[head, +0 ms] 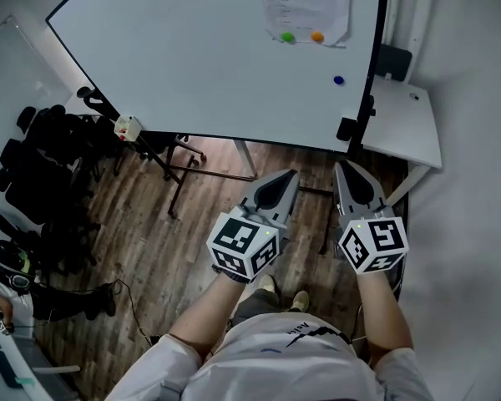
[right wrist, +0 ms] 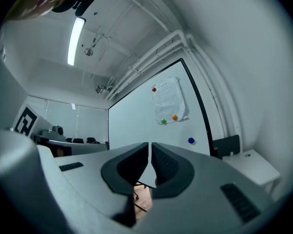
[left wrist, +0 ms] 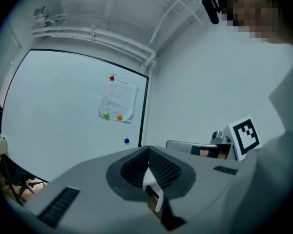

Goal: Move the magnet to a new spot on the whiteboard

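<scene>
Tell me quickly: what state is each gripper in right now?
Left gripper: closed, jaw tips together, holding nothing.
Right gripper: closed, jaw tips together, holding nothing.

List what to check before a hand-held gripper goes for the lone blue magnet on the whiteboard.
1. Blue magnet located, alone on the whiteboard below the paper sheet: ok.
2. Right hand-held gripper jaws apart to take it: not ok, shut with nothing between them.
3. Left hand-held gripper free: ok, shut and empty.
4. A gripper at the magnet: not ok, both are well short of the board.
5. Bare board for a new spot: ok, wide bare area left of the sheet.
</scene>
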The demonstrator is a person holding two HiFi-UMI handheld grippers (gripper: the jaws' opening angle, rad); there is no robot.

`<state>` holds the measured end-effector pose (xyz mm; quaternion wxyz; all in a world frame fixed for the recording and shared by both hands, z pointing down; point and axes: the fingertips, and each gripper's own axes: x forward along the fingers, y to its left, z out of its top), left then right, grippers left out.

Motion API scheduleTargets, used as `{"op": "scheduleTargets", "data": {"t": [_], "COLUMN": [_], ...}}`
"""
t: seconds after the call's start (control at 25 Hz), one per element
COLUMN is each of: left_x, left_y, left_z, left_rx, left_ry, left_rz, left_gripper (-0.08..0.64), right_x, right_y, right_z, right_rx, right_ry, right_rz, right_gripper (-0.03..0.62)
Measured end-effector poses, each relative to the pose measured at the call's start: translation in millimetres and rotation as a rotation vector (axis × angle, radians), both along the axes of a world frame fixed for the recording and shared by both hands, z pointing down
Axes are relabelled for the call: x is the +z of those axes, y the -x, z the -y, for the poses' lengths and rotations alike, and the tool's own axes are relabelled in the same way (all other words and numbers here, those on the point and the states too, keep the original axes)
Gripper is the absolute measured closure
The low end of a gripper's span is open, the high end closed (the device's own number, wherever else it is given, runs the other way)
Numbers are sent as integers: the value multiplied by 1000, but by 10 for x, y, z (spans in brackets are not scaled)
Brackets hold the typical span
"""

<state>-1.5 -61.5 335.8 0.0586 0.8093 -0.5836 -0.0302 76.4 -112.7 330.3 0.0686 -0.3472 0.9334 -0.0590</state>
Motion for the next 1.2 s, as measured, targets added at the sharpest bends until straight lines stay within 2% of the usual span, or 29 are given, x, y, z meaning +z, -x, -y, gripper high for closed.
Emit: {"op": "scheduleTargets", "data": {"t": [0.32, 0.68, 1.2], "left_x": [30, 33, 303], "left_y": [-4, 218, 549], "left_z": [453, 1186, 2276], "left_rx": [29, 86, 187], "left_ry": [-5, -27, 7], "left_rz": [-3, 12, -4], "left_gripper": [549, 549, 549], "right_x": [121, 225, 520], "right_y": [5, 251, 567], "right_z": [427, 1192, 2337], "right_rx": [56, 146, 317], "right_ry": [4, 11, 18], "right_rz": [-45, -97, -183], "right_gripper": [578, 575, 505]}}
